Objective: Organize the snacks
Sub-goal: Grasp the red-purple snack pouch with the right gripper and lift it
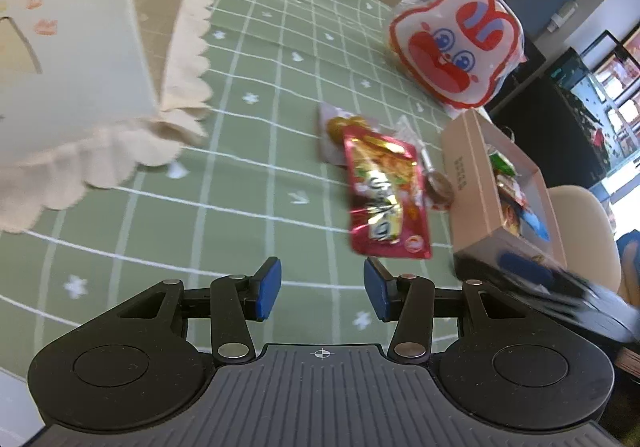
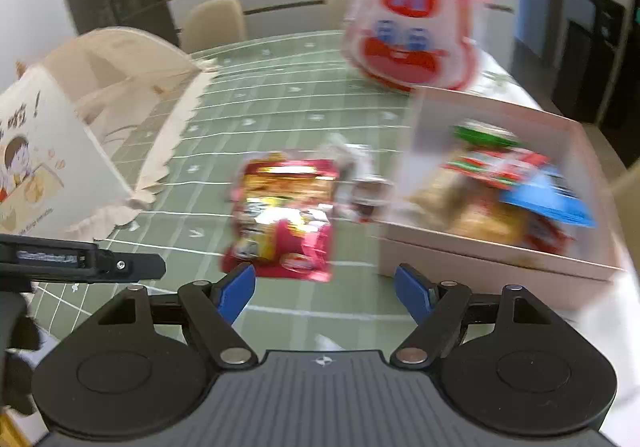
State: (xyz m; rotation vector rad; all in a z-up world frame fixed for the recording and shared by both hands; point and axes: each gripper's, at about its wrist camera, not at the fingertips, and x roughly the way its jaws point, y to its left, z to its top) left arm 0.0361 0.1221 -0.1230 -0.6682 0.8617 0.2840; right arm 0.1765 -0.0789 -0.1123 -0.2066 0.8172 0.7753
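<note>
- Left gripper (image 1: 322,289): lower centre of the left wrist view, blue pads spread apart, nothing between them; it hangs over bare tablecloth just short of the nearest packet.
- Right gripper (image 2: 325,293): lower centre of the right wrist view, jaws parted and empty; the picture is blurred. Its own camera shows the red packet straight ahead of the jaws, so I judge that to be the likely next pick.
- Red packet (image 1: 385,196): foil snack bag lying flat on the tablecloth, centre-right of the left view, just left of the box; loose, not yet sorted.
- Second packet (image 1: 334,127): pale wrapper partly under the red one's far end; print too blurred to read.
- Small wrapped sweet (image 1: 438,185): clear wrapper with a brown round piece, between the red packet and the box wall, apparently touching the wall.
- Pink box (image 1: 470,183): open-topped, right of frame; already holds several packets in green, red and blue, so it appears to be the collecting place.
- Rabbit-face bag (image 1: 456,43): white and red, upper right, standing behind the box.
- Cream printed box (image 1: 76,31): upper left, on a scalloped cloth (image 1: 188,47); role in the sorting unclear.
- Green checked tablecloth (image 1: 248,175): covers the table under everything.
</note>
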